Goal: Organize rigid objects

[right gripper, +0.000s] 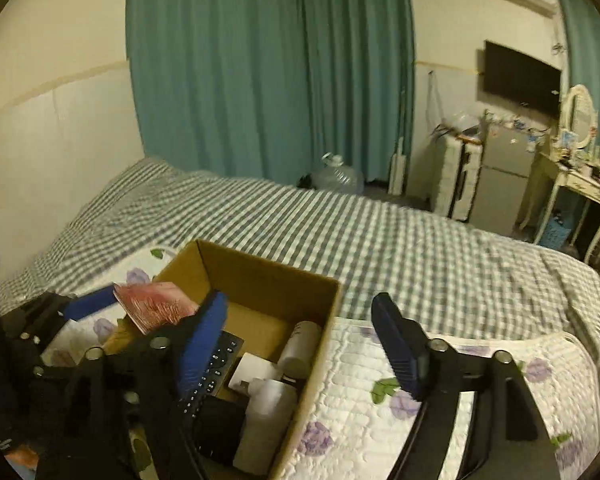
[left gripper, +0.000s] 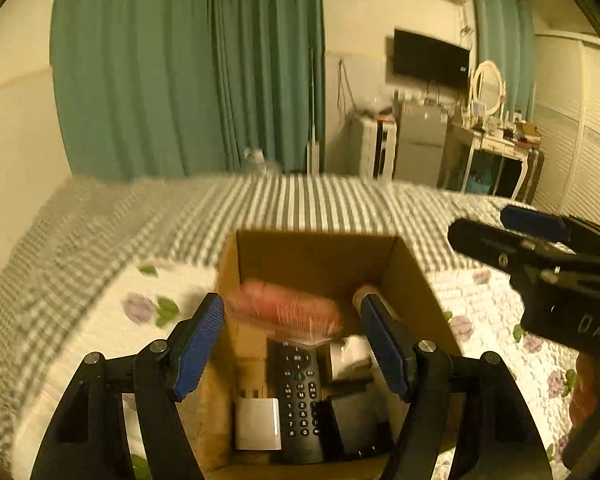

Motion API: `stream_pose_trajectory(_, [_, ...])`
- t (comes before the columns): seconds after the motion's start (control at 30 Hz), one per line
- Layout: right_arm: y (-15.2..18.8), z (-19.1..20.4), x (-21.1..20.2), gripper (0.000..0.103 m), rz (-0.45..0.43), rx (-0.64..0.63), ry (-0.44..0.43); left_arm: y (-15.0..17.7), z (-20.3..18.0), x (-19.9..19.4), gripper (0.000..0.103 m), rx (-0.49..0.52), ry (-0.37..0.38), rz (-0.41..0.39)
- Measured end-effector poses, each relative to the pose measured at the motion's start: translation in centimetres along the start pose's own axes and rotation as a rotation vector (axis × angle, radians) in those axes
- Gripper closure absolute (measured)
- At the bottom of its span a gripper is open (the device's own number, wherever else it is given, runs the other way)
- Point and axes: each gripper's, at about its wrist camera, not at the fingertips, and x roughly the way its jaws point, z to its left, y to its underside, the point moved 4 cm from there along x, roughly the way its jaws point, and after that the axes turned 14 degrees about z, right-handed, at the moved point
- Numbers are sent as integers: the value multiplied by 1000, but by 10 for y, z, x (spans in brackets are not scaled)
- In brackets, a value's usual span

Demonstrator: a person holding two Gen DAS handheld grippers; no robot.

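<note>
Above the open brown cardboard box [left gripper: 414, 264] on the quilted bed — blurred pink ribbed item [left gripper: 286, 308] dropping between spread, empty left gripper [left gripper: 296, 340] pads; right gripper [right gripper: 300, 344] likewise agape — next, fetching another object.

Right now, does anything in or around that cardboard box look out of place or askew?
Yes. The pink packet sits tilted at the cardboard box's left rim, above the remote, between the open left gripper's fingers and not clearly gripped. It is blurred.

matt cardboard box [left gripper: 412, 268], quilted cloth mat [right gripper: 380, 364]
</note>
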Motion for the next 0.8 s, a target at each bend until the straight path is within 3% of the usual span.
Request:
stream_pose_trajectory(0.1, [8,0,-21,27,-22,0,10,-1,-5,-23,28,18,-13,-49])
stream_pose_trajectory(0.17, [14,1,-33,20,-37,1,27,0,-6,-35,27,20,-14,-77])
stream_pose_trajectory(0.33, [24,-1,-58,15,-79,17,67,3,-5,-53,26,-4,-3,-136])
stream_pose_trajectory(0.47, [34,-3,-81,7,-134,27,129,7,-11,-81,22,2,-12,-230])
stream_pose_trajectory(0.57, [43,-7,-96,0,-157,47,158,16,-15,-90,20,14,-38,-243])
stream_pose_trajectory(0.8, [73,-7,-124,0,-206,98,212,38,-20,-94,19,4,-33,-237])
